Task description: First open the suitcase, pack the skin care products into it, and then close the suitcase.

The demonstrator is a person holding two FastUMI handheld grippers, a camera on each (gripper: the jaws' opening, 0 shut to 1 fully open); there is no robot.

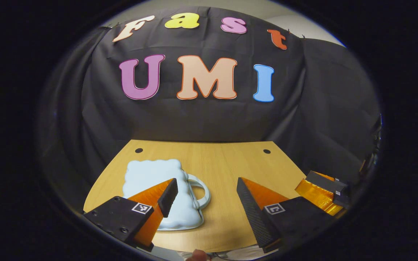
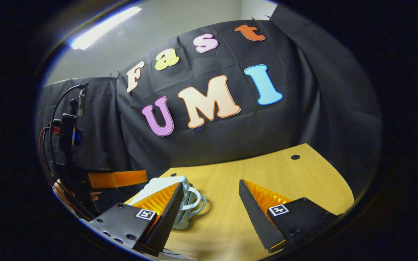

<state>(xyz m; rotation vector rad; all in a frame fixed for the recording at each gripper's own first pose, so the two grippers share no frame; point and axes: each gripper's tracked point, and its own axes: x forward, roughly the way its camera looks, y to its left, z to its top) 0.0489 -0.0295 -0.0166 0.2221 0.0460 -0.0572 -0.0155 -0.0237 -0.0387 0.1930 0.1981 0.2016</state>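
Observation:
A pale blue, cloud-shaped suitcase (image 1: 154,177) lies flat and closed on the wooden table (image 1: 223,159), its white handle (image 1: 203,192) pointing right. My left gripper (image 1: 207,181) hovers open over the table's front; its left finger overlaps the case and nothing is between the fingers. In the right gripper view the suitcase (image 2: 160,183) sits low at the left, partly hidden behind a finger, with its handle (image 2: 194,199) showing. My right gripper (image 2: 212,183) is open and holds nothing. It appears as the far gripper (image 1: 321,192) at the table's right edge.
The black cloth wall rises close behind the table (image 2: 267,170). Two small round holes (image 1: 139,150) (image 1: 266,151) mark the back of the tabletop. The left gripper (image 2: 116,178), held by a hand (image 2: 94,195), and its cables (image 2: 65,130) stand at the left.

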